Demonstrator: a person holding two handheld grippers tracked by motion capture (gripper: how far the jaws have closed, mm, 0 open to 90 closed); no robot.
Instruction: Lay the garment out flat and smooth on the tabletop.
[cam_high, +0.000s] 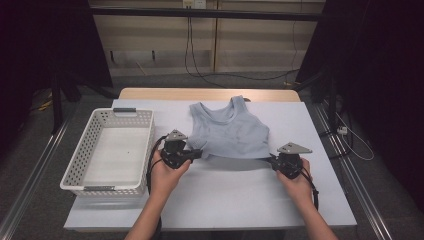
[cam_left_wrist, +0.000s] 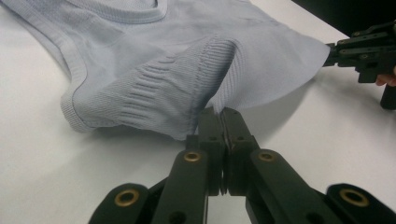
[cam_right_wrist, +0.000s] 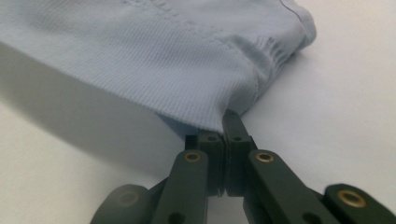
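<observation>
Tank top (cam_high: 229, 131) in pale blue is lying face up near the middle of a white table (cam_high: 240, 200), its straps pointing to the far edge and its hem turned toward the person. Going left to right: a white perforated basket (cam_high: 80, 157) is standing at the table's left side, just beside the left gripper's cable and well clear of the cloth. Next, the left gripper (cam_high: 198, 154) is lying low over the table, its jaws pressed together on the hem's left corner; in the left gripper view (cam_left_wrist: 219, 122) that ribbed corner is lifting off the surface in a fold, and the other gripper is showing at the far right edge, pinching the opposite corner. Between the two grippers the hem is stretching in a shallow line just above the table. On the right, the right gripper (cam_high: 271, 161) is clamping the hem's right corner, and the right gripper view (cam_right_wrist: 224, 122) is showing cloth bunching at the closed tips. Both forearms are reaching in from the near edge, the left hand (cam_high: 165, 176) and right hand (cam_high: 296, 184) wrapping each tool from behind, the tools pointing inward at one another. Nothing is lying between the grippers and the cloth.
</observation>
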